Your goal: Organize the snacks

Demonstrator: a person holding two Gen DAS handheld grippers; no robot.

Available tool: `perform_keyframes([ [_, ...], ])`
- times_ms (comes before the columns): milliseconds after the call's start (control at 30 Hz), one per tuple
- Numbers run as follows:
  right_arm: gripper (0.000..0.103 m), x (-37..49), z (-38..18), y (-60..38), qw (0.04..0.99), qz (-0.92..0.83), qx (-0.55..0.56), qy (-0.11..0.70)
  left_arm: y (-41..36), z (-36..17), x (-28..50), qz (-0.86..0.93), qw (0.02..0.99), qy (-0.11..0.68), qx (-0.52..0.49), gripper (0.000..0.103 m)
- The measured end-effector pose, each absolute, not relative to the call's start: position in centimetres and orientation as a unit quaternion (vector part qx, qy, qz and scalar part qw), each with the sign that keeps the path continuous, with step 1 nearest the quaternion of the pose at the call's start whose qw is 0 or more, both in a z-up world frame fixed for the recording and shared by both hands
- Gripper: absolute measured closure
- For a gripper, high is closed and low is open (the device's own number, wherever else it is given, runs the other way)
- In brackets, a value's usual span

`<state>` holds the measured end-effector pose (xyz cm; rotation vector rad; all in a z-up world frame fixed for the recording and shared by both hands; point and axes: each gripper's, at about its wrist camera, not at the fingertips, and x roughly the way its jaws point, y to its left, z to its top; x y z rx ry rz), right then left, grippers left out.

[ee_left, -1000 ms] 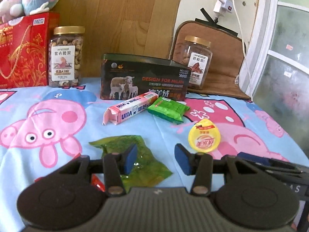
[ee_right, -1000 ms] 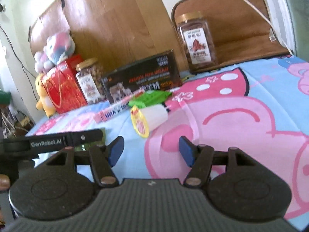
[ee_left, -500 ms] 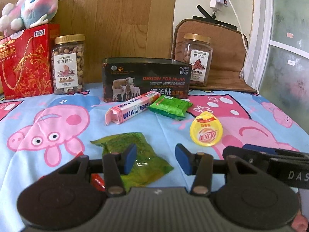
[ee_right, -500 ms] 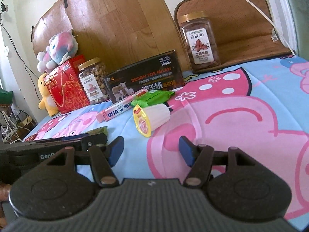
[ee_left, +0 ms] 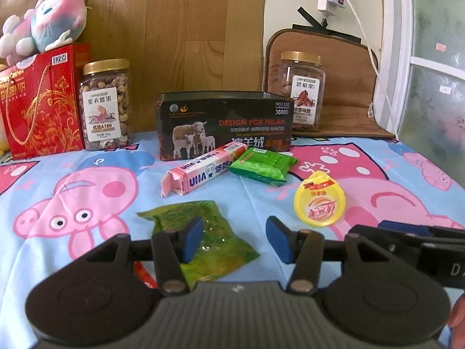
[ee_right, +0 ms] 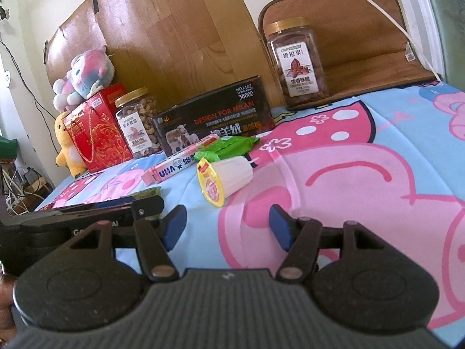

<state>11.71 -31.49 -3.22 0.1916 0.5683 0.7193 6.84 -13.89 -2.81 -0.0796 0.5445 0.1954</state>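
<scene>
1. Only the right wrist view shows the yellow-lidded white jelly cup [ee_right: 225, 179] lying on its side, and a yellow plush duck [ee_right: 68, 148].
2. Left gripper [ee_left: 234, 240] and right gripper [ee_right: 226, 226]: jaws wide, empty, above the pig-print blue cloth [ee_left: 87, 192]; the cup lies ahead, near the pink candy box [ee_left: 203, 168].

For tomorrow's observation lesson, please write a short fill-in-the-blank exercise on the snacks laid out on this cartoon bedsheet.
1. The jelly cup has a ___ foil lid.
2. The plush toy sits on top of the ___ gift box.
3. Both nut jars have ___ lids.
4. The left gripper has its jaws ___.

Missing words: yellow; red; gold; open
</scene>
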Motion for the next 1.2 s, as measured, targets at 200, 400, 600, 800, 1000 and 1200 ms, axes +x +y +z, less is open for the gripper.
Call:
perform_keyframes([
  [200, 0.038, 11.9, -3.2, -31.5, 0.892, 0.348, 0.093, 0.274, -13.8, -2.7, 7.5, 0.119, 0.955, 0.271, -0.034, 0.054],
  [400, 0.038, 11.6, -3.2, -31.6, 0.892, 0.347, 0.096, 0.272, -13.9, -2.8, 8.0, 0.131, 0.952, 0.275, -0.019, 0.052],
  [600, 0.038, 11.6, -3.3, -31.6, 0.892, 0.347, 0.099, 0.27, -13.8, -2.9, 8.5, 0.14, 0.95, 0.278, -0.006, 0.048],
  [800, 0.038, 11.5, -3.2, -31.7, 0.892, 0.348, 0.102, 0.269, -12.5, -2.9, 9.4, 0.165, 0.942, 0.291, -0.02, 0.007],
  [1000, 0.038, 11.4, -3.2, -31.8, 0.892, 0.347, 0.103, 0.269, -12.4, -3.4, 10.3, 0.178, 0.927, 0.331, -0.013, 0.0],
  [1200, 0.038, 11.7, -3.3, -31.8, 0.892, 0.345, 0.104, 0.272, -11.7, -3.6, 9.6, 0.175, 0.927, 0.328, -0.05, 0.0],
])
